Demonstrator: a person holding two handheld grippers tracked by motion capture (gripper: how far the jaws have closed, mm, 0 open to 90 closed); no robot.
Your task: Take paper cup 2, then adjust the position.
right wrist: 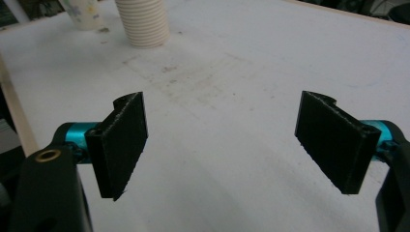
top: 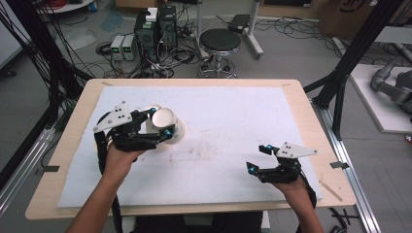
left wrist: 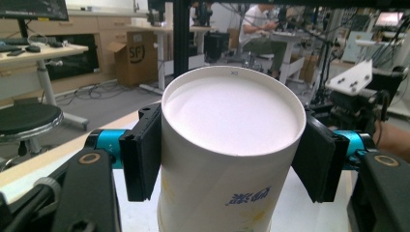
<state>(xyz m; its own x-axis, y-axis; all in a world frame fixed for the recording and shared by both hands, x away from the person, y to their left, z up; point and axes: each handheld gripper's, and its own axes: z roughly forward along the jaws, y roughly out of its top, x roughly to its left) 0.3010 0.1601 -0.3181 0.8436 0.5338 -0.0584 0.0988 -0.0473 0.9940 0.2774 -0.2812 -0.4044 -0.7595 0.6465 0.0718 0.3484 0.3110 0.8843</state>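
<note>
left tool [left wrist: 227, 159]: clamped on the cup [left wrist: 227, 145], upside down, held over the table's [top: 233, 121] left side
right tool [right wrist: 227, 145]: jaws wide, nothing in them
tip: light squeeze, keep it level over the stack [right wrist: 143, 21]

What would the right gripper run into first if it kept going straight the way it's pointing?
Probably the ribbed white cup stack. The open right gripper faces bare white table cover first, with the stack standing beyond, slightly left of its line, so it might pass beside it.
</note>
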